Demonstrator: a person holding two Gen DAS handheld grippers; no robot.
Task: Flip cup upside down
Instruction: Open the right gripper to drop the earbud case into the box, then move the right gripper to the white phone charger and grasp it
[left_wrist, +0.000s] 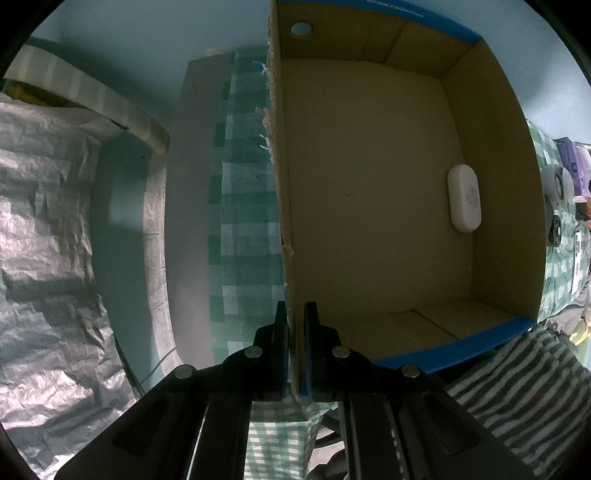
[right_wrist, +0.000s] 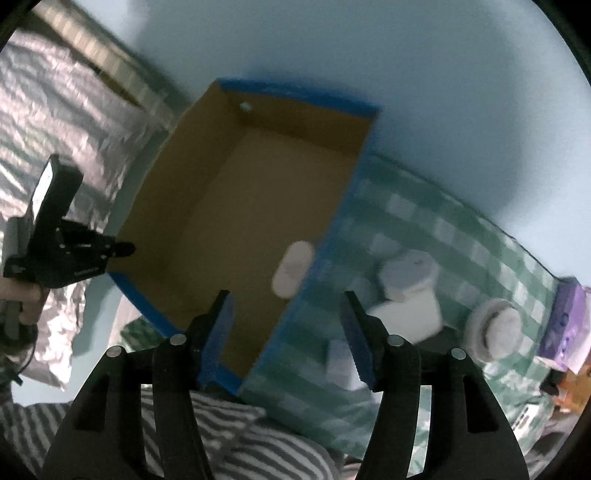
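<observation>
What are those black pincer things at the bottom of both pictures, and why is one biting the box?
They are claws that a person holds, one in each hand, each with a camera looking along its fingers. In the left camera's picture, the left claw pinches the side wall of a cardboard box with a small white oval case inside. In the right camera's blurry picture, the right claw hangs open and empty above the box's edge. Beside the box, on a green checked cloth, sits a white cup.
</observation>
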